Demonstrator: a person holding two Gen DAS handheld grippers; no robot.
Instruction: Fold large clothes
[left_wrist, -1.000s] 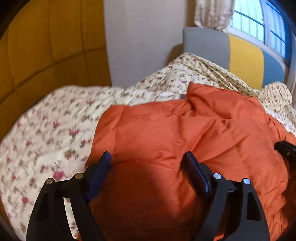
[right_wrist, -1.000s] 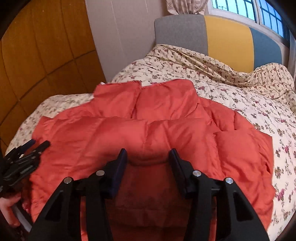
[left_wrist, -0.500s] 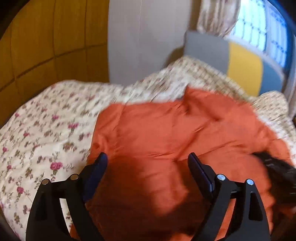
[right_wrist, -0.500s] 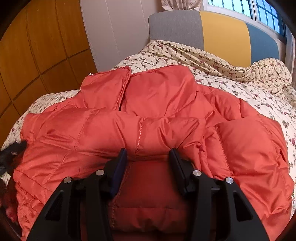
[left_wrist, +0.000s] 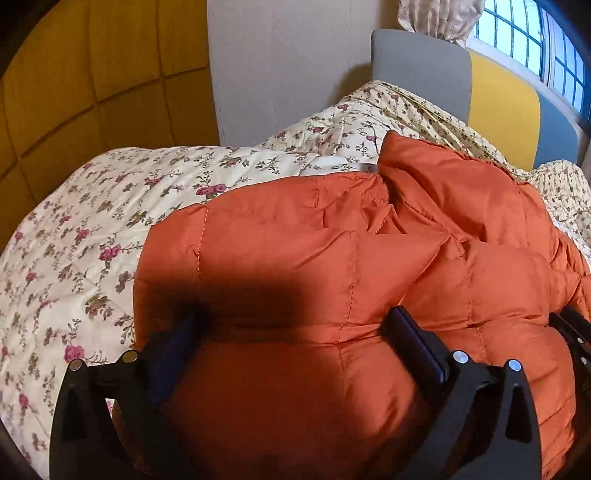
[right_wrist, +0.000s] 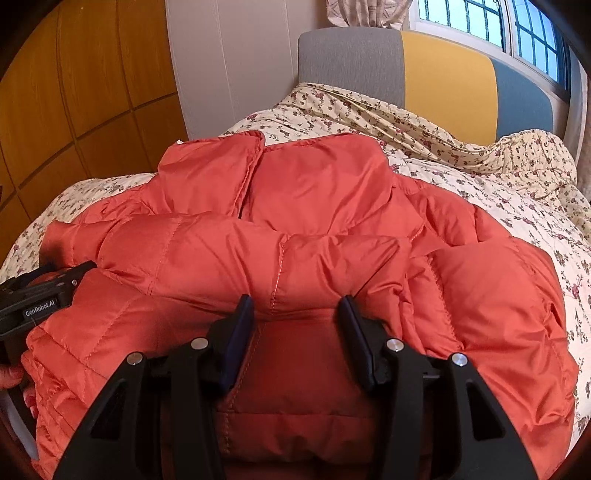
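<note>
Left wrist view: the left gripper (left_wrist: 295, 332) is standing with its jaws spread wide, having just been opening. A puffed section of the orange down jacket (left_wrist: 332, 258) is lying between the two fingers, but the pads are not pressing on it; the left pad is sitting in shadow at the jacket's edge. The jacket is lying on a floral quilt (left_wrist: 92, 221) that is covering the bed. Its quilted panels are bulging upward, and a folded layer is rising toward the far right. At the right edge of this view, part of the right gripper (left_wrist: 572, 332) is showing against the fabric.

Right wrist view: the right gripper (right_wrist: 297, 328) is standing with its jaws partly apart, and a ridge of the orange down jacket (right_wrist: 314, 192) is bulging between the two dark pads. Both pads are pressing into the padded fabric, so the jaws are clamping on the jacket. The collar end of the garment is pointing away from the camera, toward the headboard (right_wrist: 443, 70), which is showing grey, yellow and blue panels. The floral quilt (right_wrist: 480, 147) is bunching in folds below that headboard. At the left edge, the left gripper (right_wrist: 44, 291) is resting against the jacket's side, and a hand (right_wrist: 14, 376) is gripping its handle below. Wooden wall panels (right_wrist: 74, 92) are filling the left background, and a window (right_wrist: 498, 22) is showing at upper right.
</note>
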